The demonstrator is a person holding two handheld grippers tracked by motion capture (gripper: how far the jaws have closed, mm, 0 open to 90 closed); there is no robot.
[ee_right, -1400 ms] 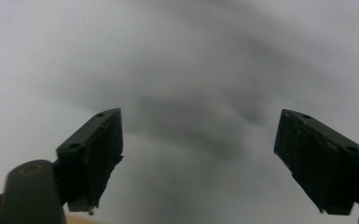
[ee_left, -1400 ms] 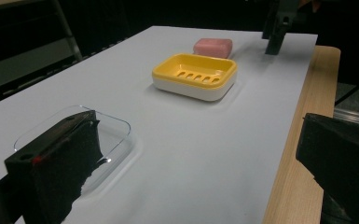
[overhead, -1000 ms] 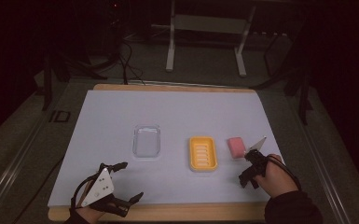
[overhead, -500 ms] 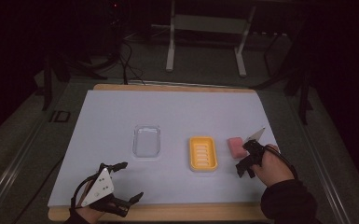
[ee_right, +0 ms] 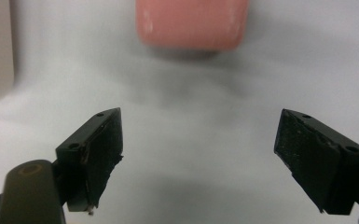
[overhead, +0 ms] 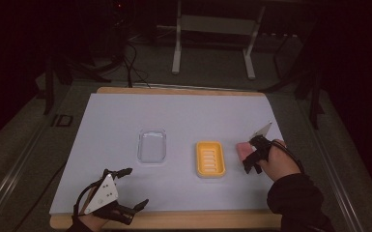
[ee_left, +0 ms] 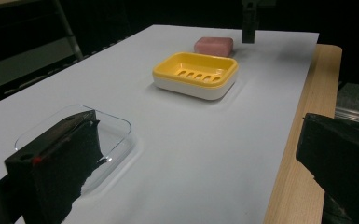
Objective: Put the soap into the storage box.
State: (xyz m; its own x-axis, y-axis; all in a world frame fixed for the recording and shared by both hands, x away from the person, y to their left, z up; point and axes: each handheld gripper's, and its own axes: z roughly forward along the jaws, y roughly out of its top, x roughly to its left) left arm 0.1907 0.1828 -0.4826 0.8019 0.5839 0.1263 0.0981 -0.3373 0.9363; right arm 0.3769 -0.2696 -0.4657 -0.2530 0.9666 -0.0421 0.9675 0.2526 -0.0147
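A: What has changed since a second ago?

B: The right gripper [overhead: 251, 159] has moved in toward the pink soap bar [overhead: 242, 150]. Before, it sat just right of the bar with a gap; in the high view it now overlaps the bar's right side. The left gripper [overhead: 125, 189] has stayed put at the near left of the bench [overhead: 125, 116].

A: Where is the soap relative to the fingers?

B: In the right gripper view the soap bar [ee_right: 192, 23] lies flat on the white surface, straight ahead of the fingers [ee_right: 98, 154] and beyond their tips, roughly centred on the gap. The fingers are spread wide, nothing between them, and they are not touching the bar.

A: And the left gripper?

B: Its fingers [ee_left: 56, 168] also stand wide apart and hold nothing. From there the soap [ee_left: 214, 45] is at the far end, just behind the yellow soap dish [ee_left: 196, 74], close to it.

A: Count things for me

B: One pink soap bar, one yellow soap dish [overhead: 210, 159], one clear plastic lid [overhead: 152, 145] left of the dish, two grippers
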